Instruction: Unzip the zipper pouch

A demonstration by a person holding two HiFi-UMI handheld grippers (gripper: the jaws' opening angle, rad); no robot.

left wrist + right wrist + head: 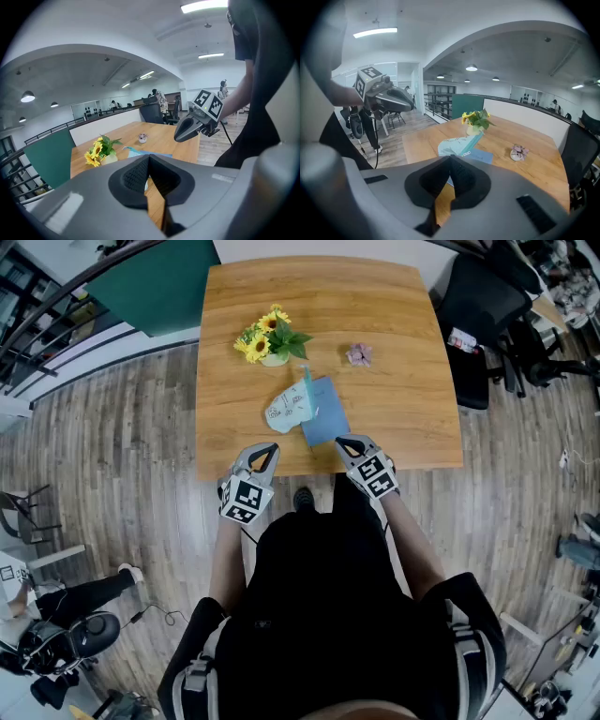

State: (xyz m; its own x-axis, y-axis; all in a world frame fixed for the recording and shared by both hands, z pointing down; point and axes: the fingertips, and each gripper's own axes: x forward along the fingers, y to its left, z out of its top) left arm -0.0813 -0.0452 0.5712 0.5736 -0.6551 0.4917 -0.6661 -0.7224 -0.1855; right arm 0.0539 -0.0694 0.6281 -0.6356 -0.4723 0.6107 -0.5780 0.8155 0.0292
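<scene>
A: Clothing?
B: Black short-sleeved top [328,606], grey webbing straps [192,676] with buckles at both shoulders.
A: Hand tools?
B: Grey moulded-plastic left gripper [270,450] and right gripper [343,441] — black ribbed pads [137,177], white cubes [246,499] printed with black square markers.
</scene>
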